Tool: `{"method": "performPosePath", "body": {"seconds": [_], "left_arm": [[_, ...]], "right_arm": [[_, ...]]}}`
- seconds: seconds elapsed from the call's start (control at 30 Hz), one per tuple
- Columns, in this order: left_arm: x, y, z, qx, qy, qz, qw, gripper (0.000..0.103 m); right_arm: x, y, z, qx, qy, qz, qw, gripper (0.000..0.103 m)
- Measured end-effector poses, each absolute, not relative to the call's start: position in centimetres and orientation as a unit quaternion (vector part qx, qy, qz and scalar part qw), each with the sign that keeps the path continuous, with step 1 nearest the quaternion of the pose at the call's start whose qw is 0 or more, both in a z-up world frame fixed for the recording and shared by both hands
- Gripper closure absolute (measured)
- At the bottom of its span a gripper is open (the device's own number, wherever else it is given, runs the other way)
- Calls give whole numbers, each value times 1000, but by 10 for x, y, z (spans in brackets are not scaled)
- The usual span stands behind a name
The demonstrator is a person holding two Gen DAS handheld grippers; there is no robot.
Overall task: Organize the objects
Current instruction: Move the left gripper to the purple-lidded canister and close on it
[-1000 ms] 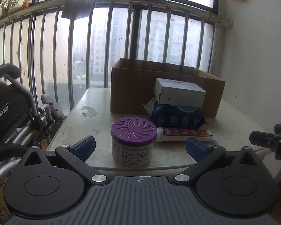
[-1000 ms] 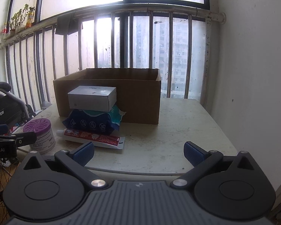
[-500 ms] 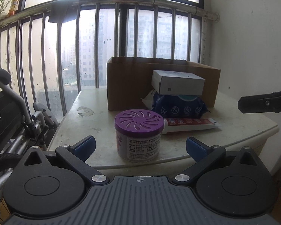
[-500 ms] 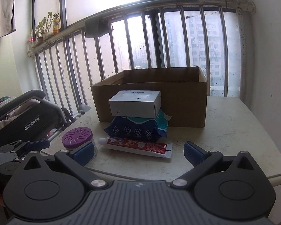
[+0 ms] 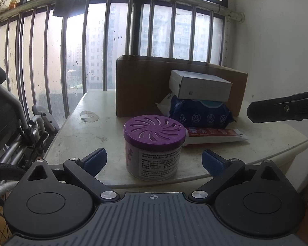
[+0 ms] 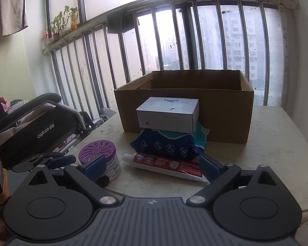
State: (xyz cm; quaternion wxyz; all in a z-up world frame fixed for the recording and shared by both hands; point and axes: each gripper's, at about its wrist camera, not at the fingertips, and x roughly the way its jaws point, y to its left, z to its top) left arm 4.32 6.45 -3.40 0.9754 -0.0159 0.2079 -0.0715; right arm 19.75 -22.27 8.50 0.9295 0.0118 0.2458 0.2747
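A purple-lidded white jar stands at the table's near edge, between the open fingers of my left gripper; it also shows in the right wrist view. A red-and-white toothpaste tube lies just ahead of my open right gripper. Behind it a blue wipes pack carries a white box. An open cardboard box stands at the back. Part of the right gripper shows at the right in the left wrist view.
A wheelchair stands left of the pale table. Window bars run behind the table, a white wall on the right. The table's right half holds nothing.
My right gripper has swung left and nearer, now facing the toothpaste and stacked items. My left gripper has edged closer to the jar.
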Motion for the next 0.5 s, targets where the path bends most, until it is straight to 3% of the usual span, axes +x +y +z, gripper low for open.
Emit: {"method": "performPosePath", "body": {"seconds": [0.5], "left_arm": [[57,66,-46,-7,198,-83,977,3]], "right_arm": [[212,-194,81,42,268,339,901,22]]}}
